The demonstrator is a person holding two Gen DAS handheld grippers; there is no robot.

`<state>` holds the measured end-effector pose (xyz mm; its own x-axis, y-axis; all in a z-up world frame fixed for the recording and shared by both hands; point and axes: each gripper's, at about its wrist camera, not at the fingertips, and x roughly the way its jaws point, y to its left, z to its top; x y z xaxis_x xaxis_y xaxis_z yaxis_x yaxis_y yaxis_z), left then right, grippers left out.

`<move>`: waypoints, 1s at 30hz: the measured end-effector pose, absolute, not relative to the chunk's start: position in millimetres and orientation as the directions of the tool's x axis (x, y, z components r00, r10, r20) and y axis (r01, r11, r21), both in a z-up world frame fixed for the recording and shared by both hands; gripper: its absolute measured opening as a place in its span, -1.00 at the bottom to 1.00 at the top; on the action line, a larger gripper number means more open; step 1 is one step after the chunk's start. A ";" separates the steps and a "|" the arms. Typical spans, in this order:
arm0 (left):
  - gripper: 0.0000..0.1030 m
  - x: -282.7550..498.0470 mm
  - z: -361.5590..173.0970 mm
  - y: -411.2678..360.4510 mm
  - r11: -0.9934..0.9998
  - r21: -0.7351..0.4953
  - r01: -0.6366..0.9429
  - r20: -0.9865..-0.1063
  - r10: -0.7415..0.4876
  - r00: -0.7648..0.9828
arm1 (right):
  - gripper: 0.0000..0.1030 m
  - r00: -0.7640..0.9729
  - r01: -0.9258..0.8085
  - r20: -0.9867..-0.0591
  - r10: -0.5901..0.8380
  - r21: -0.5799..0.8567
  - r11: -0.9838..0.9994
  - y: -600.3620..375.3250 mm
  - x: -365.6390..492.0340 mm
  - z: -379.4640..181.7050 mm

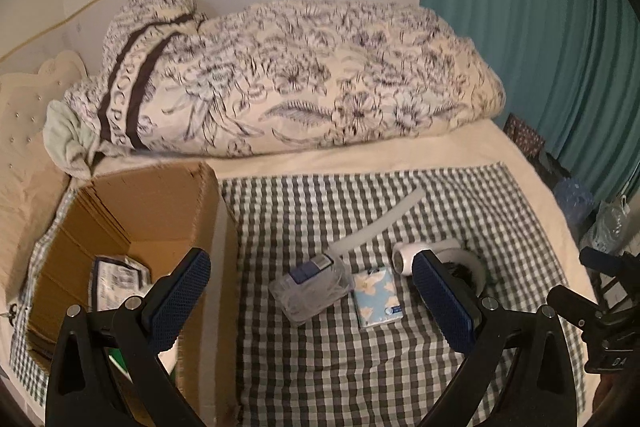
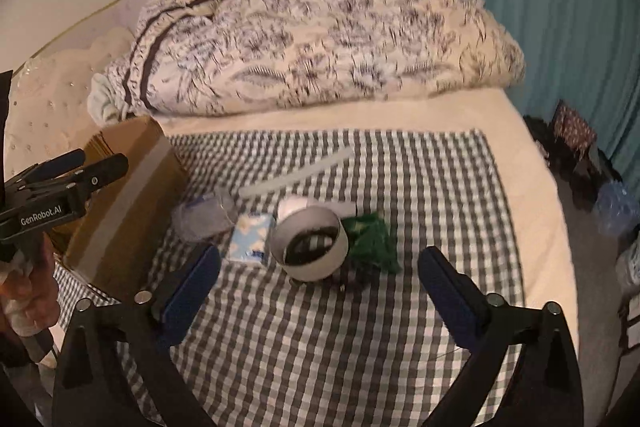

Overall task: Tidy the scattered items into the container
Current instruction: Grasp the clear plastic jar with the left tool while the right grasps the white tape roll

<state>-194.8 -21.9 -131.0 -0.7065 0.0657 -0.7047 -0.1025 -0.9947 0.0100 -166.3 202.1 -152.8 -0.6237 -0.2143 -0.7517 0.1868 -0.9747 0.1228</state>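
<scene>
While both the left gripper (image 1: pixel 310 301) and the right gripper (image 2: pixel 320 285) hang spread and empty, a tissue pack (image 1: pixel 378 297) lies just ahead, a white tub (image 2: pixel 310 243) beside it, the cardboard box (image 1: pixel 160 211) further left.

An open cardboard box (image 1: pixel 160 211), already holding a flat printed packet (image 1: pixel 120 277), is set at the checkered cloth's left edge. Beside it are clustered a clear plastic case (image 1: pixel 308 287), a cloud-print tissue pack (image 1: pixel 378 297), a white round tub (image 2: pixel 310 243) tipped on its side, a green packet (image 2: pixel 370 241) and a pale strip (image 1: pixel 380 223).
</scene>
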 end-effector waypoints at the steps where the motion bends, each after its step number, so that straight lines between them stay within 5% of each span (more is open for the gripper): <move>1: 1.00 -197.7 -136.6 -21.0 -0.995 0.010 -0.101 -0.712 0.064 -0.699 | 0.69 -0.613 0.185 -0.760 -0.214 0.126 -0.975 202.4 -168.6 -159.3; 4: 1.00 -207.9 -154.5 -17.5 -0.994 0.008 -0.109 -0.734 0.068 -0.676 | 0.35 -0.576 0.176 -0.789 -0.215 0.137 -0.975 203.7 -177.2 -181.6; 11: 1.00 -228.3 -187.1 -11.1 -0.993 0.017 -0.118 -0.769 0.063 -0.636 | 0.01 -0.530 0.167 -0.817 -0.228 0.163 -0.972 203.1 -197.0 -215.6; 18: 1.00 -247.6 -212.7 -5.8 -0.990 0.035 -0.137 -0.789 0.057 -0.612 | -0.05 -0.515 0.158 -0.822 -0.242 0.186 -0.970 199.3 -215.2 -235.4; 25: 1.00 -258.3 -231.5 -9.5 -0.992 0.014 -0.124 -0.805 0.062 -0.590 | -0.86 -0.448 0.149 -0.872 -0.196 0.143 -0.978 199.8 -220.4 -267.4; 30: 1.00 -264.9 -247.3 -10.3 -0.992 0.010 -0.123 -0.820 0.062 -0.569 | -0.89 -0.425 0.126 -0.882 -0.205 0.167 -0.978 210.3 -217.0 -283.4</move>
